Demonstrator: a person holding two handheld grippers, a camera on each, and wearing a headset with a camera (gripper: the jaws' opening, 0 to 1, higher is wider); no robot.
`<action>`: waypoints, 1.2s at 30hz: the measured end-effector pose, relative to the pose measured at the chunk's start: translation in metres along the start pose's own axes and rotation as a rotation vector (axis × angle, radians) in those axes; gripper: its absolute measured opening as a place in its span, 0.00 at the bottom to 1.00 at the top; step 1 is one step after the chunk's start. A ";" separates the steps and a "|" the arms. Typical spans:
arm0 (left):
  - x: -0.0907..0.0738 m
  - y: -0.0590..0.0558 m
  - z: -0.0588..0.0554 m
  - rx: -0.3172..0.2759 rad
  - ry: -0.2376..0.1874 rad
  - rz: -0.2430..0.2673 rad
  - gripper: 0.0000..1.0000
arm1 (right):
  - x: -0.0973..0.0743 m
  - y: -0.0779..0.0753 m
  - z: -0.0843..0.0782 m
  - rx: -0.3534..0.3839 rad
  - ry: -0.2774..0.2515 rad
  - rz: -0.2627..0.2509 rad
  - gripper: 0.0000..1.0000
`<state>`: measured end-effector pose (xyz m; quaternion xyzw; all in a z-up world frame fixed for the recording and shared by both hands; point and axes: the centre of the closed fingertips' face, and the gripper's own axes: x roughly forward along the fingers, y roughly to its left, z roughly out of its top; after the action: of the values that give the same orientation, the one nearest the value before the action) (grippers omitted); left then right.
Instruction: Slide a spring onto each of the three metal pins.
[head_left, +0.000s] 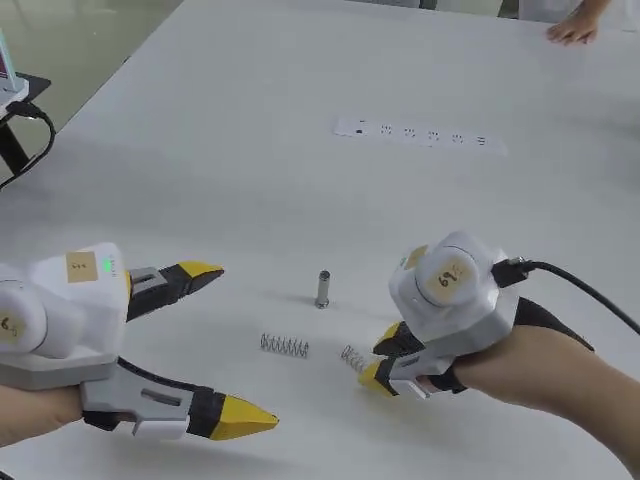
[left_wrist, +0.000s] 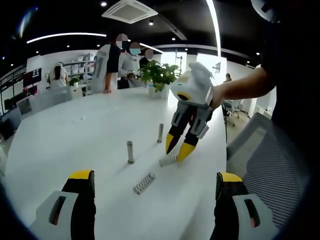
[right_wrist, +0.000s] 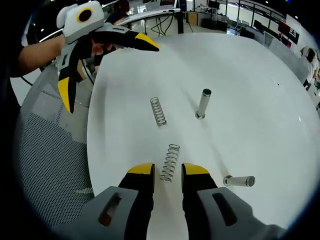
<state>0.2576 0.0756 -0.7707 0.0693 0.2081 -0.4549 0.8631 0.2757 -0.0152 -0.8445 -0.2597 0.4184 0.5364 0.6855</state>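
Note:
A short metal pin stands upright mid-table, with one spring lying flat in front of it. A second spring lies right of the first, its end at the tips of my right gripper. In the right gripper view that spring reaches between the narrowly parted yellow jaws of the gripper, untouched. The other spring and a pin lie beyond, another pin at the right. My left gripper is spread wide and holds nothing. Its own view shows two upright pins.
A white power strip lies far back on the white table. A person's hand rests at the far right edge. A black stand with a cable sits at the left. Mesh chairs stand along the table's near edge.

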 end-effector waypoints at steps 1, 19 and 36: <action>0.000 0.000 0.000 0.000 0.000 0.001 0.98 | 0.001 0.002 0.001 -0.003 0.004 0.005 0.19; -0.002 0.001 -0.002 -0.007 0.001 0.003 0.98 | 0.012 0.000 -0.006 -0.019 0.058 -0.005 0.10; 0.000 -0.003 -0.002 -0.008 0.002 -0.004 0.98 | 0.009 -0.001 -0.010 -0.072 0.052 -0.018 0.08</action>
<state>0.2548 0.0740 -0.7723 0.0658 0.2112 -0.4557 0.8622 0.2739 -0.0188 -0.8572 -0.3017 0.4140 0.5379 0.6695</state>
